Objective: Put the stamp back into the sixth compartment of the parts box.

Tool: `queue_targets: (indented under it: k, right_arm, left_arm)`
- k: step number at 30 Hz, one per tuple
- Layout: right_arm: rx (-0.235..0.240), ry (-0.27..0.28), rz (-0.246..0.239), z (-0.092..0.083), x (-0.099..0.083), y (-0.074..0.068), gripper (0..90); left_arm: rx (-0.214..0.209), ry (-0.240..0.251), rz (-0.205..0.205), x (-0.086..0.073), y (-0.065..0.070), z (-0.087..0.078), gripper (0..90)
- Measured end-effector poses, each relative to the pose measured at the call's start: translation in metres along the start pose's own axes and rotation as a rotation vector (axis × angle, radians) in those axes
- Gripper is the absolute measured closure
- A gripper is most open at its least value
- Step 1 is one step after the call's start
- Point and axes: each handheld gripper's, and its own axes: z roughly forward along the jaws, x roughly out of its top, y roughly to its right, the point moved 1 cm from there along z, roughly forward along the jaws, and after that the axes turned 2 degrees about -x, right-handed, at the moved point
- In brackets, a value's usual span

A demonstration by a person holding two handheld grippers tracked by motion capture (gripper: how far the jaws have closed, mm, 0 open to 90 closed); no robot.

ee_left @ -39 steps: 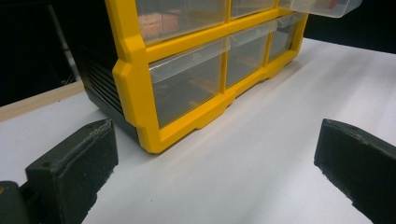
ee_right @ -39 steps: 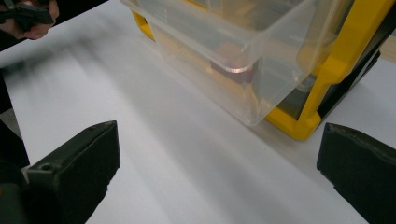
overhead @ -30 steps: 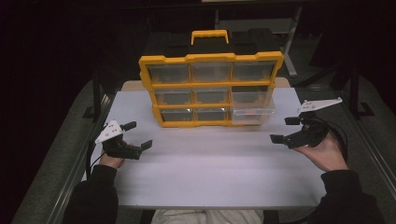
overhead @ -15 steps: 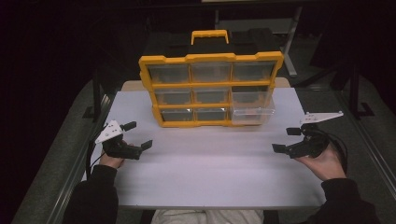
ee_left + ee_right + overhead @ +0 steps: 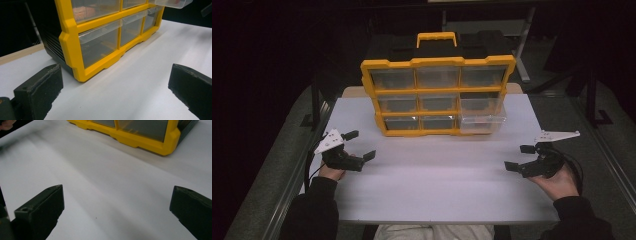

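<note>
Yellow drawer organizer (image 5: 437,95): bottom-right drawer (image 5: 482,123) pulled partway out; likely early. Left gripper (image 5: 360,145) and right gripper (image 5: 521,157) both wide open, empty, resting apart on white table (image 5: 437,185).

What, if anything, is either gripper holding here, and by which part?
Nothing is held. The left gripper and the right gripper both hover with jaws wide open above the white table, apart from the yellow plastic drawer organiser.
</note>
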Motion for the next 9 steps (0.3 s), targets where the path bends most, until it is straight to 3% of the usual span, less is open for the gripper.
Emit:
queue_targets:
  k: [9]
  right_arm:
    - [-0.017,-0.01,-0.012,0.007,-0.012,-0.003,0.0]
  left_arm:
    - [0.0,0.005,-0.002,0.001,0.0,0.0,0.0]
